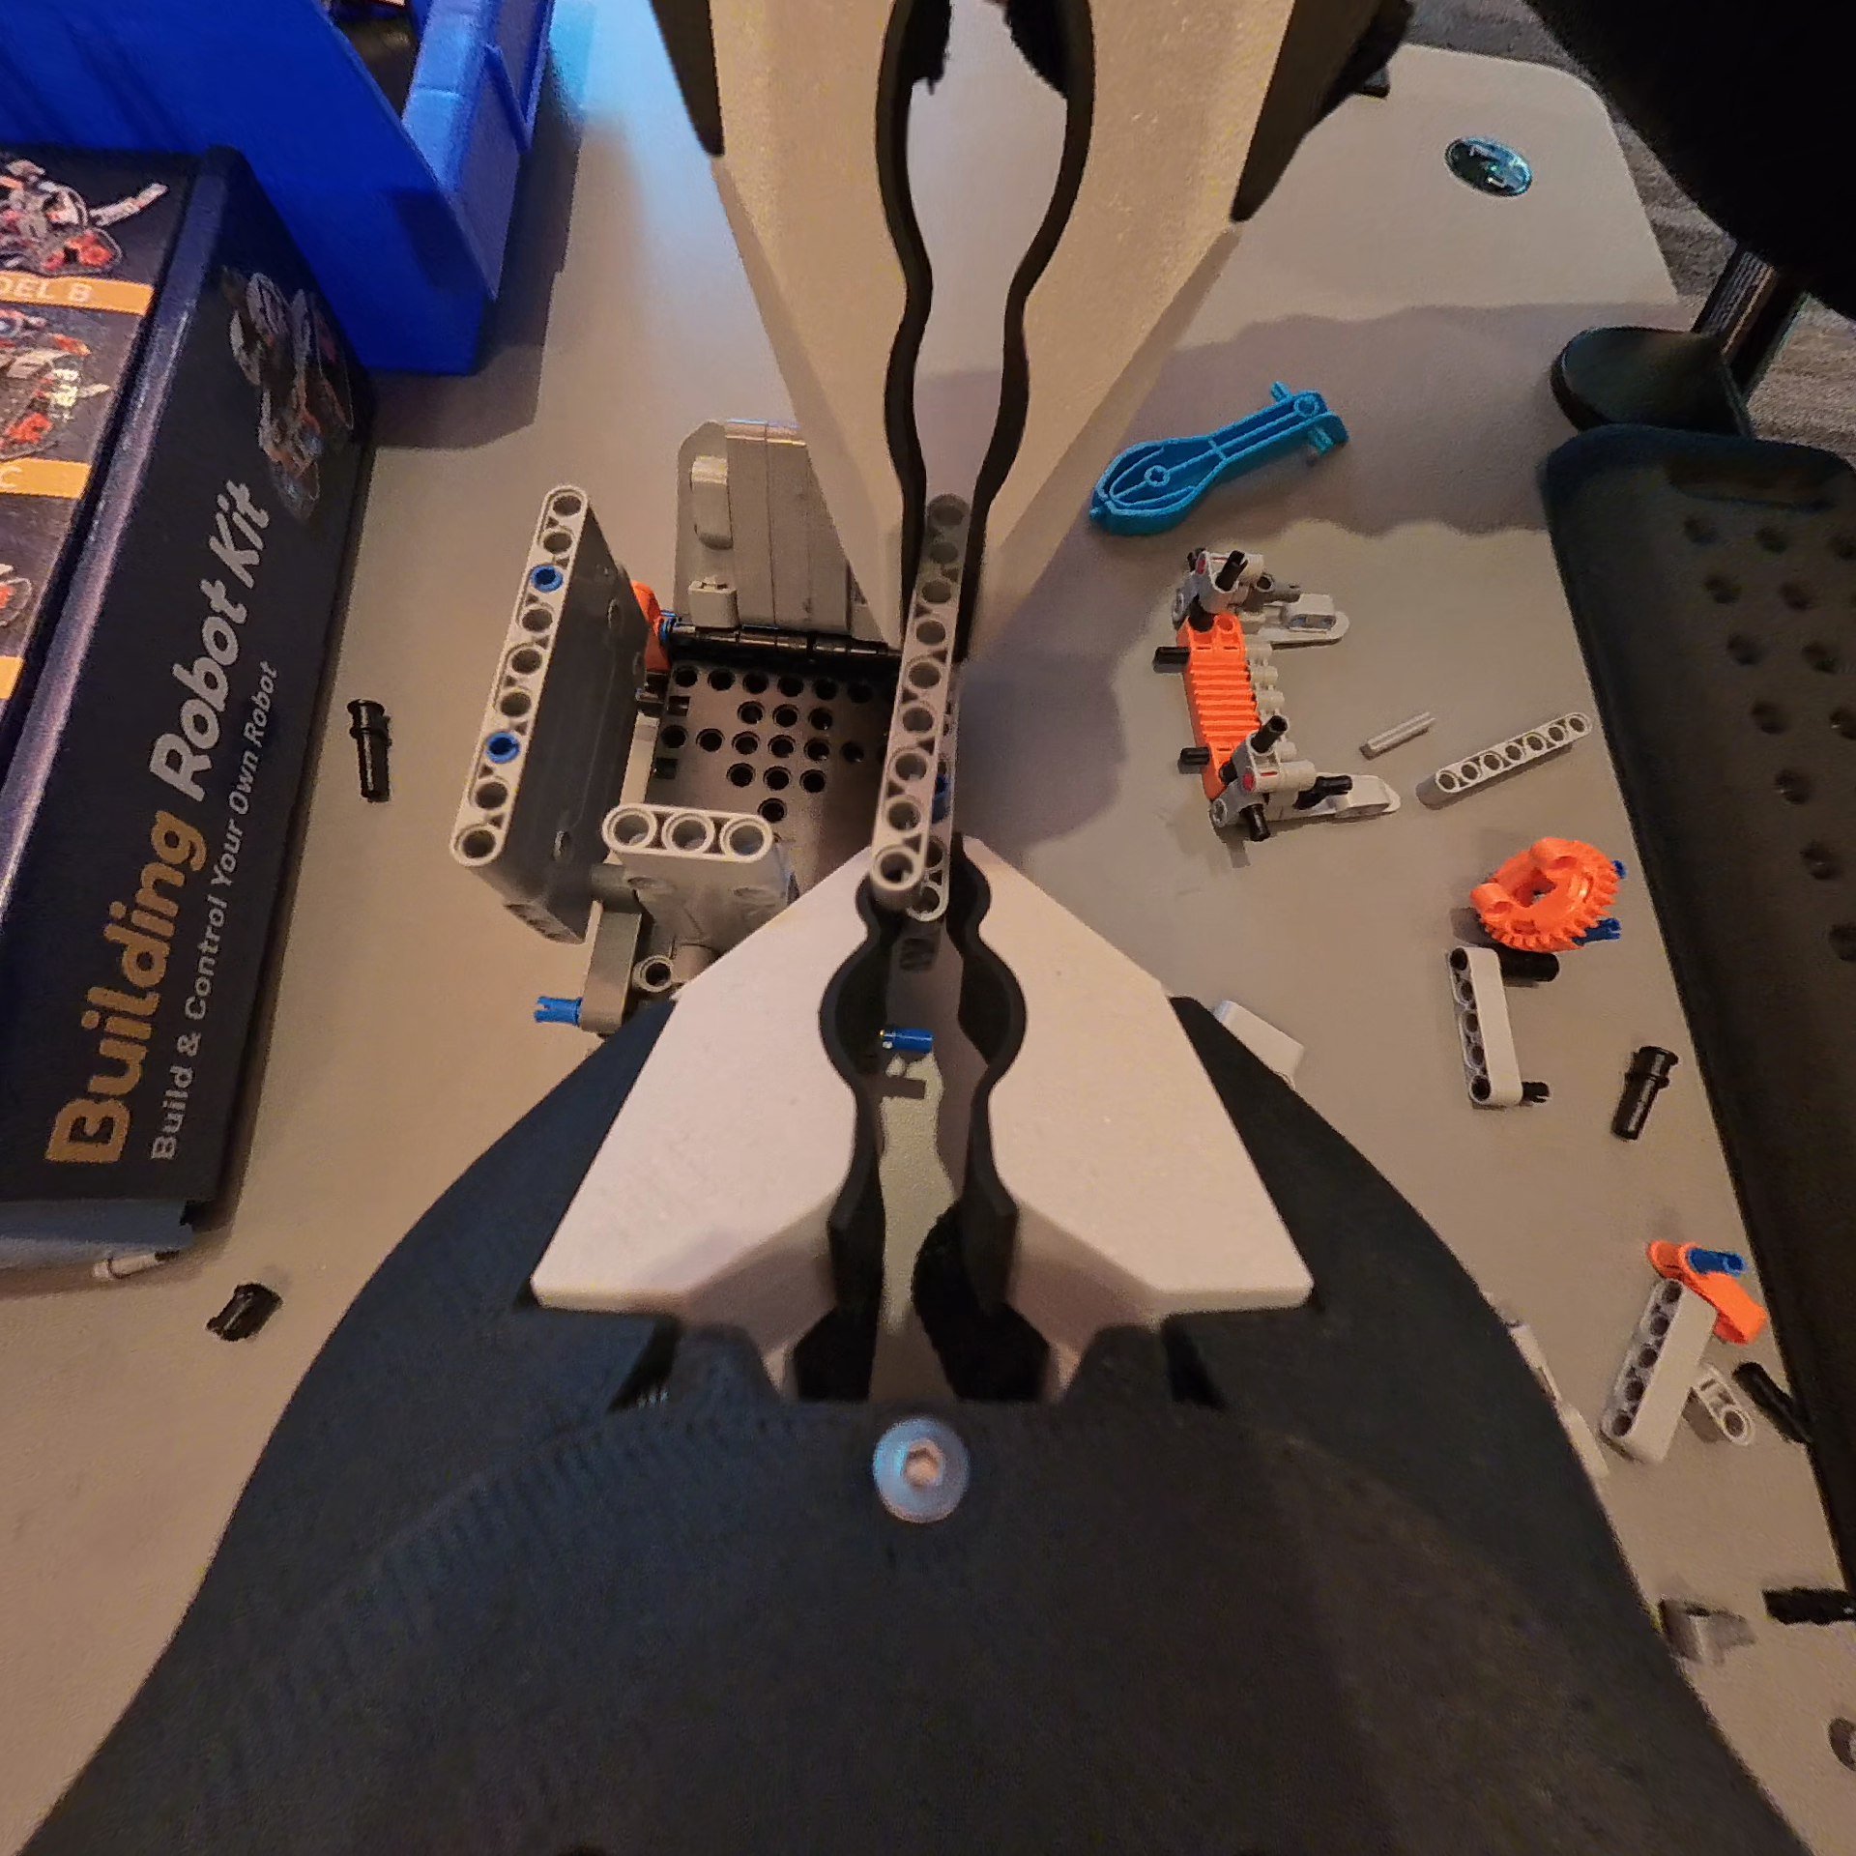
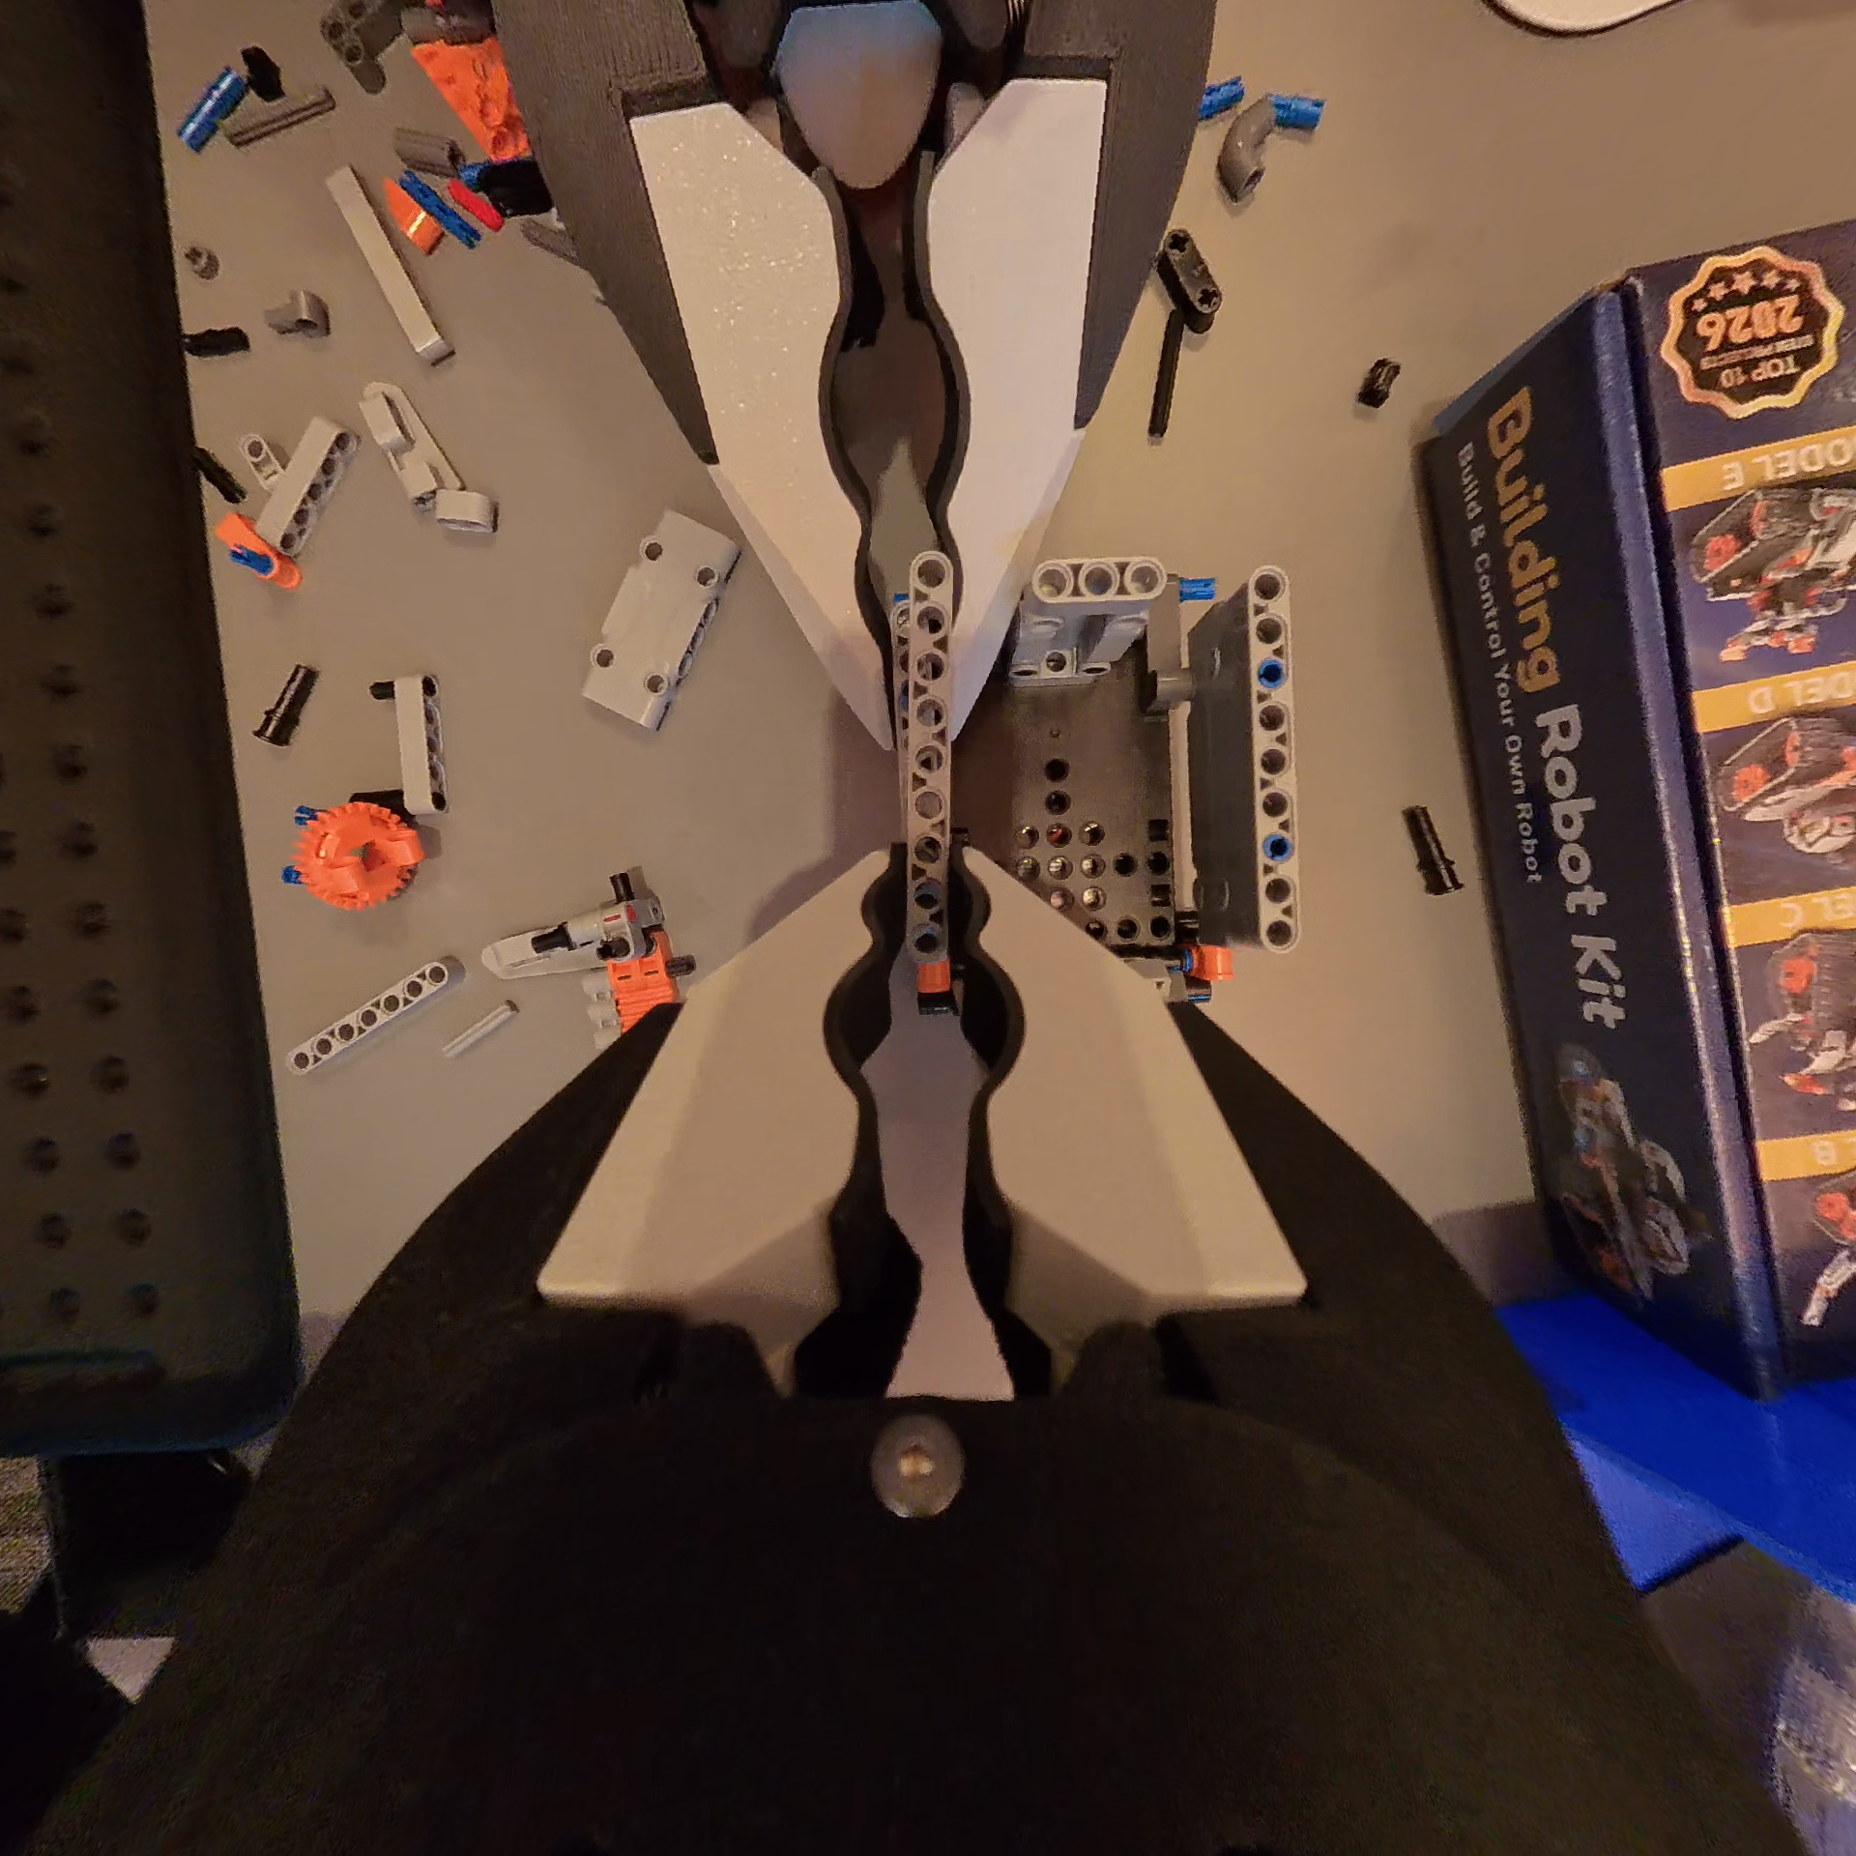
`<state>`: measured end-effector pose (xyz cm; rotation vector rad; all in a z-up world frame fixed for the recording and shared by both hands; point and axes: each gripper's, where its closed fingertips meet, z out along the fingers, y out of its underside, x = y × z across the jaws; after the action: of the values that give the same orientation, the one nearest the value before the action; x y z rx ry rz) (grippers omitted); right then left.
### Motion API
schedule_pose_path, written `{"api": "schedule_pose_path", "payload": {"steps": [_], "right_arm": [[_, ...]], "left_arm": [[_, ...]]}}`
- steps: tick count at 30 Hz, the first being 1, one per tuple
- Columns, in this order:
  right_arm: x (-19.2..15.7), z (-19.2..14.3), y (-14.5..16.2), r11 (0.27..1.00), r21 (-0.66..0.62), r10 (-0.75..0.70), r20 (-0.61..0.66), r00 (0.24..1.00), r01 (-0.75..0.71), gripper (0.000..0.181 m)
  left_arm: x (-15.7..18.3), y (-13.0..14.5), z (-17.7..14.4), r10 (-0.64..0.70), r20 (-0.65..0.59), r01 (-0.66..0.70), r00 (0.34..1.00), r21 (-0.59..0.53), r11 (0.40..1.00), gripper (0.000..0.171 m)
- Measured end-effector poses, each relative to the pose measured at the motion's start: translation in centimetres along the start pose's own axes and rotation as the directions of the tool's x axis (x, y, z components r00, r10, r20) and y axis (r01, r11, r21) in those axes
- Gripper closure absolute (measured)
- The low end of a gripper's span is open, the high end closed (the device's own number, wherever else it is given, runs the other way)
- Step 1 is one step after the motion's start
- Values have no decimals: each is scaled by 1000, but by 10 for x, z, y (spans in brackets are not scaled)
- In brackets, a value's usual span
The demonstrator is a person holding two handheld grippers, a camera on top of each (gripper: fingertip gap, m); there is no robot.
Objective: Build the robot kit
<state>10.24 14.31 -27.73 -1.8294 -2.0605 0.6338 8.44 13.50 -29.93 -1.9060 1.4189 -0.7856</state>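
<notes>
At the far left of the left wrist view a dark blue kit box (image 1: 151,703) is seen lying flat, with a blue bin (image 1: 382,151) behind it and a loose black pin (image 1: 369,748) just beside its edge.

Next comes the part-built model (image 1: 763,743): a black perforated plate is flanked on its left by a side beam (image 1: 522,673) studded with blue pins, and a grey block is stood at its back.

Along the model's right edge the long grey beam (image 1: 924,703) is held, and it is gripped at both ends. Its near end is pinched by the left gripper (image 1: 919,894), the jaws drawn in to a narrow slot. Its far end is clamped the same way by the right gripper (image 2: 929,894), which faces the left one head-on. Whether the beam is already seated on the model's pins cannot be told. A second beam seems to lie right under it.

Further right, loose parts are scattered on the grey table (image 1: 1105,1004): a blue tool (image 1: 1205,467), an orange tread piece (image 1: 1220,703) and an orange gear (image 1: 1542,889). A dark perforated mat (image 1: 1727,753) is seen at the far right edge.
</notes>
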Motion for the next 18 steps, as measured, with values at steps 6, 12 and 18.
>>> {"api": "schedule_pose_path", "payload": {"steps": [6,12,18], "right_arm": [[0,-6,-2,1000,-16,8,-40,999,-9,174],[-1,-5,0,1000,-11,2,-46,999,-2,174],[0,-5,-2,997,40,-65,-152,986,72,174]], "left_arm": [[1,0,0,9,3,-9,1000,-6,1000,166],[1,1,1,13,6,-13,1000,-12,1000,166],[1,1,0,4,-3,-4,1000,-3,1000,166]]}}
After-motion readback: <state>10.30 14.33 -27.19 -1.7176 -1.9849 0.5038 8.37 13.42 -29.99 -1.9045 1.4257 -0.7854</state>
